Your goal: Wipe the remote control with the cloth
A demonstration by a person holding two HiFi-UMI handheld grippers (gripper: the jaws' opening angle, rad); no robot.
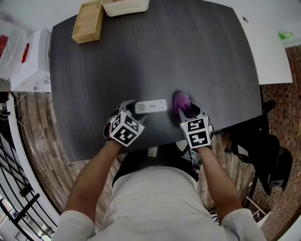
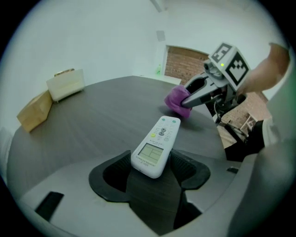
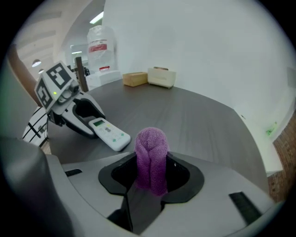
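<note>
head view: remote [image 1: 151, 106] is clamped steady in the left gripper [image 1: 133, 113], cloth [image 1: 181, 104] pinched in the right gripper [image 1: 191, 113], ready for wiping.

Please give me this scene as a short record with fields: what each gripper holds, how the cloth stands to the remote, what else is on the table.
Left gripper: shut on the remote control, at its display end
Right gripper: shut on the purple cloth, bunched between the jaws
Cloth and remote: apart, a small gap between them
Surface: dark table
Far edge: wooden box, white container
</note>
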